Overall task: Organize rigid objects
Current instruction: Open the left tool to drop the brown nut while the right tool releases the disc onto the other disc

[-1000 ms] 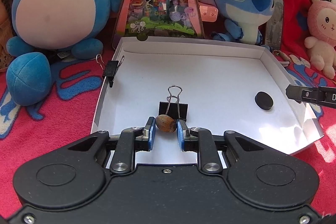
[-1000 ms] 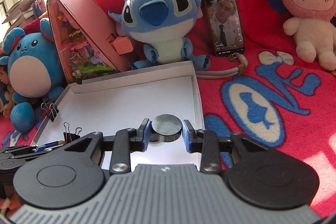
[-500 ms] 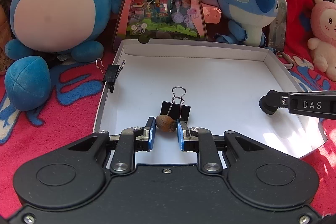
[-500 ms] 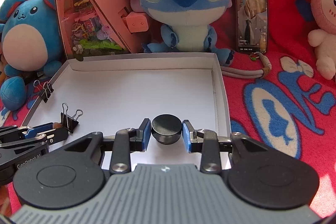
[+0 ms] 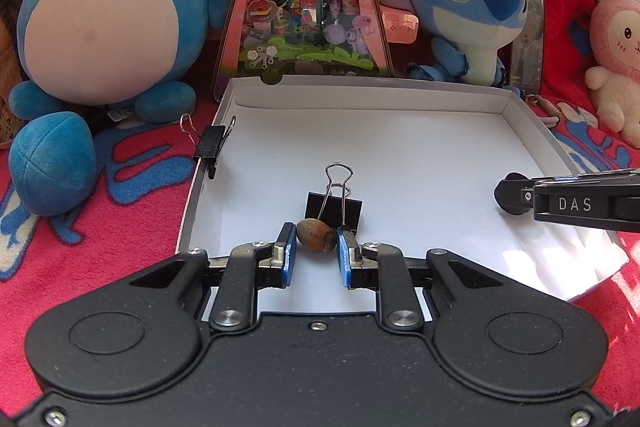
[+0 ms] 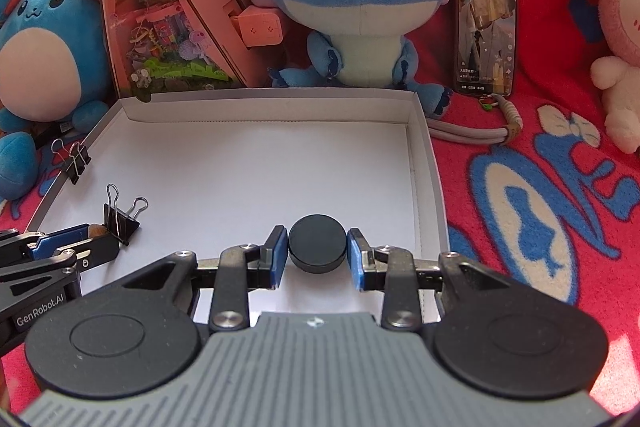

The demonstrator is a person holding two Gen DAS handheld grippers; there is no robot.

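Two grips to mind — your left gripper [image 5: 313,241] has its jaws pinching the hazelnut [image 5: 316,234] crosswise just before the binder clip [image 5: 334,205], while your right gripper [image 6: 317,245] pinches the black disc [image 6: 317,243] flat over the white tray [image 6: 256,163] — near its right wall.

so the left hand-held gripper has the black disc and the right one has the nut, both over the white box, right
Swapped. The left wrist view shows the left hand-held gripper shut on the brown nut; the right wrist view shows the right hand-held gripper holding the black disc. Both are over the white box.
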